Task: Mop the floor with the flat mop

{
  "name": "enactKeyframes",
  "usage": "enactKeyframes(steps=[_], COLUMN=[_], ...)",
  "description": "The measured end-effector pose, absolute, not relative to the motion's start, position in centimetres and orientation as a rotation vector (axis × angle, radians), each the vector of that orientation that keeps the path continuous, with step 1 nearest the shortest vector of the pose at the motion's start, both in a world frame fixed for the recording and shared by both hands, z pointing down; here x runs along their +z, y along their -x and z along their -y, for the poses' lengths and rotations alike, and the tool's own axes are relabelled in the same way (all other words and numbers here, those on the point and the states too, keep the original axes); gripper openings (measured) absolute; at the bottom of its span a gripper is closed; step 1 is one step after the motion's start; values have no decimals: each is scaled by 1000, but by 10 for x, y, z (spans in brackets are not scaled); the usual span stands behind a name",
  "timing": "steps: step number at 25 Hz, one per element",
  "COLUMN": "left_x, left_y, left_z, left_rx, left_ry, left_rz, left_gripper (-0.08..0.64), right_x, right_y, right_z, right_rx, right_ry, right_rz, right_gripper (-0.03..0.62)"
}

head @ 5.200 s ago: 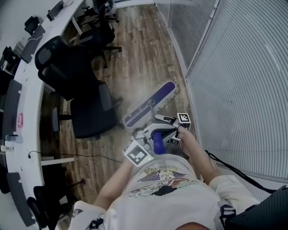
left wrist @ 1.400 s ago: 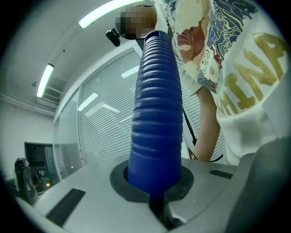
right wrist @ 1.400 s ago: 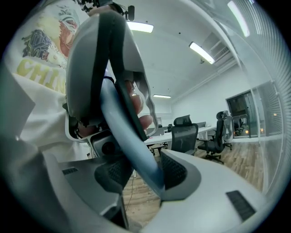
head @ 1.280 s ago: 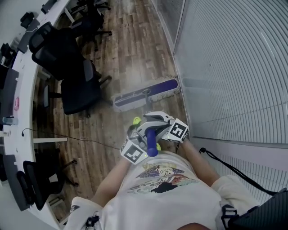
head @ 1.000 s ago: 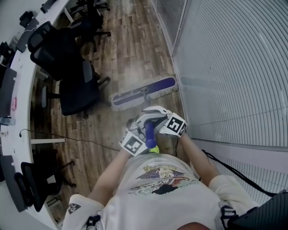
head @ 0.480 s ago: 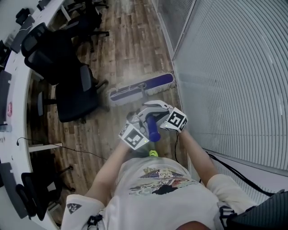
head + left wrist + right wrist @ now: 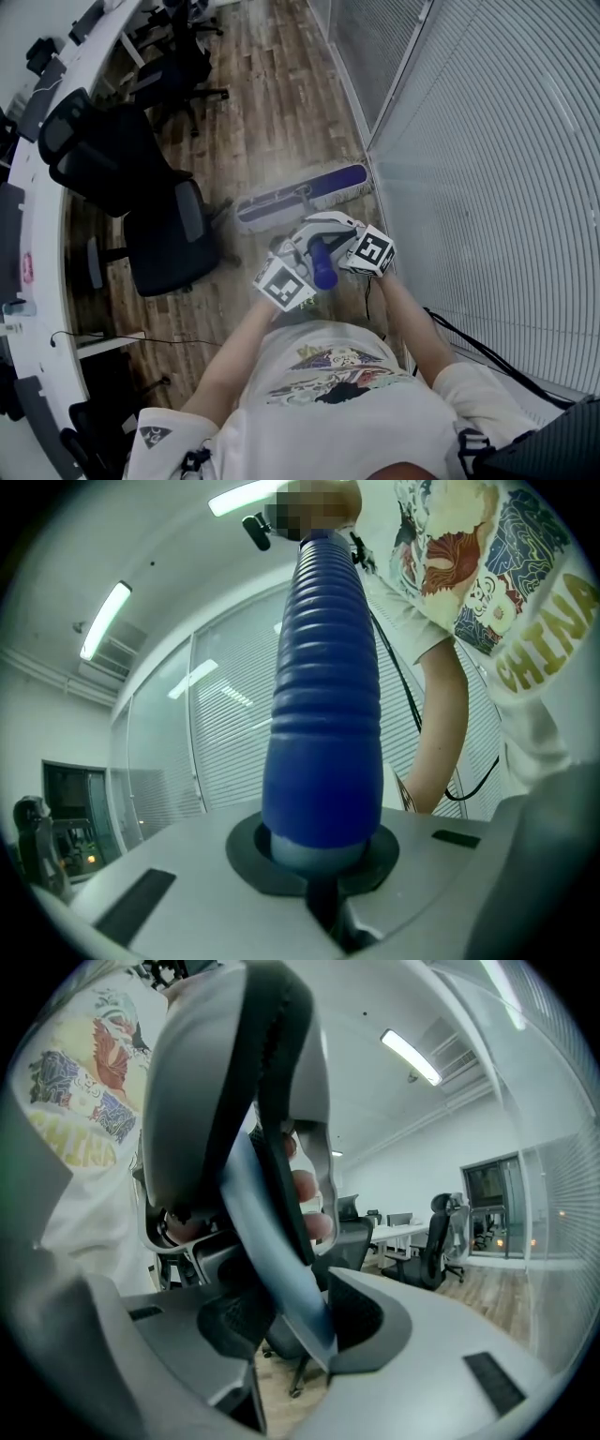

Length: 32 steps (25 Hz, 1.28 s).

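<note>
We hold the handle (image 7: 323,714) at two points for steering: left gripper (image 7: 319,860) clamped on its blue top, right gripper (image 7: 291,1321) clamped lower down. The mop head (image 7: 300,195) lies flat on the floor (image 7: 272,84), far of us, right end by the wall (image 7: 487,187).

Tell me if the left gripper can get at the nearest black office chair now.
Probably not: the left gripper is clamped on the mop handle, and the office chair stands apart across the floor.
</note>
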<state>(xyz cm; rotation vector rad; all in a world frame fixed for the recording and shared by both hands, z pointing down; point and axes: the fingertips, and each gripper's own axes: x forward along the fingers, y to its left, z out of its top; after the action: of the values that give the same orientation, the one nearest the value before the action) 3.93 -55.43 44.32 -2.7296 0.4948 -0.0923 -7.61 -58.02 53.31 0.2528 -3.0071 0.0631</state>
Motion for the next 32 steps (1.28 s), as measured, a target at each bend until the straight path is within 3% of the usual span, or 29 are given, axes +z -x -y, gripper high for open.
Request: enactKeyframes(steps=[19, 32], left_x=[427, 400], left_y=[-31, -85], left_z=[734, 882], left_rx=[-105, -170], left_ry=[2722, 2725], left_rz=[-592, -606], left_gripper=[-2, -2], right_x=[516, 483], right_y=[84, 32], right_z=[750, 893], right_rx=[26, 32], right_ry=[-175, -153], right_rz=[3072, 3160], right_gripper=[150, 132])
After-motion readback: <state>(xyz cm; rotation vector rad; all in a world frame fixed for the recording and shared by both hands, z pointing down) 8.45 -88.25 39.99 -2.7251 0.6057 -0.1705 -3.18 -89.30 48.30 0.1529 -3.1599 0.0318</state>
